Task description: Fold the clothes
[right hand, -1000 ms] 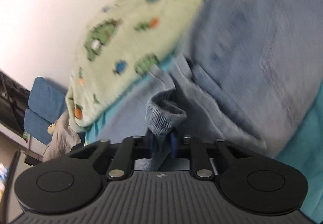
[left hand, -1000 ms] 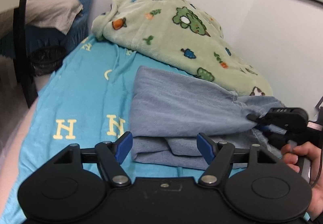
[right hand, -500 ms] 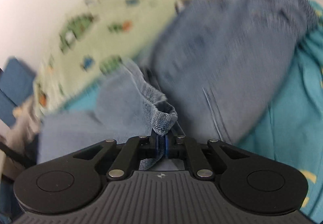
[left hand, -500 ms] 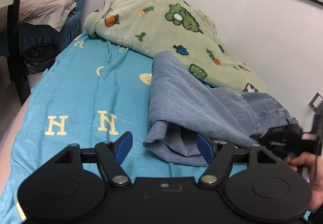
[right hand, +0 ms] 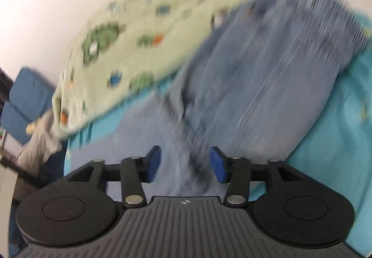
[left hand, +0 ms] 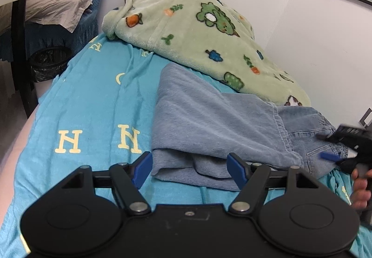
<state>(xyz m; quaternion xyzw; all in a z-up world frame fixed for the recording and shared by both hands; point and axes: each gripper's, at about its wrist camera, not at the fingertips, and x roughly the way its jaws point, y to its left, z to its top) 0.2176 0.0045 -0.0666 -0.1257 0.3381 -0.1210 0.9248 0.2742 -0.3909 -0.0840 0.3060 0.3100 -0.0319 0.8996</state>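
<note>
The denim held half a second ago has been let go by the right gripper [right hand: 184,166]: its jaws, then pinched on a bunched edge, are now spread with nothing between them. The jeans [left hand: 209,123] have been laid over in a flat fold on the turquoise bedsheet [left hand: 93,100], where a second ago the upper layer was raised like a tent. One fold is therefore judged done, with smoothing or a further fold to follow. The left gripper [left hand: 189,168] is held open and empty just before the near edge of the jeans. Beyond the jeans, the green blanket [left hand: 197,32] touches their far edge, so little room is left there. To the left of the jeans, bare sheet is offered for moving.
</note>
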